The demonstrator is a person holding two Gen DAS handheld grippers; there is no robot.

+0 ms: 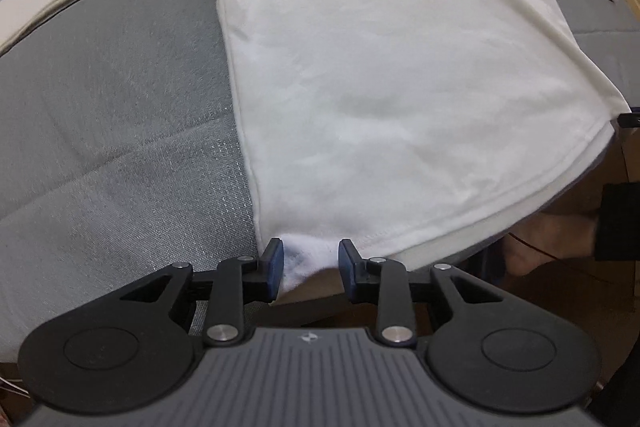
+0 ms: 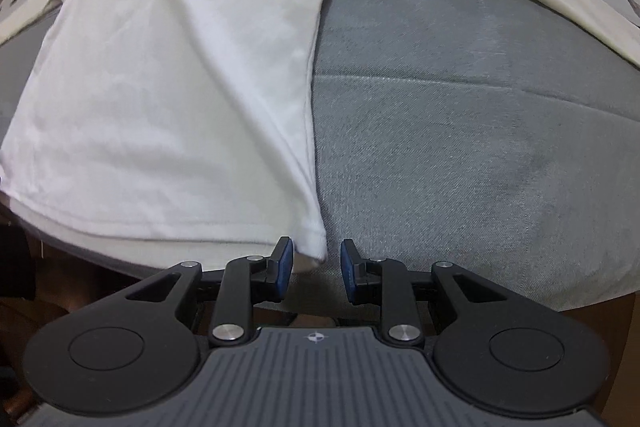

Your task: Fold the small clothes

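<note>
Left gripper (image 1: 311, 269) hangs right at the near hem corner of the white shirt (image 1: 380, 67), jaws spread w/ the corner bunched between them, not pinched as far as I can tell; the cloth there is blown out and hard to read. Right gripper (image 2: 316, 269) sits at the other hem corner, jaws likewise apart, the corner just inside the left pad, prob. not clamped. Shirt lies flat on the grey surface (image 2: 460, 131), body smooth, both sleeves spread outward. So it's laid out only; no fold made yet. Sleeves, sides and the lengthwise fold are all left.
</note>
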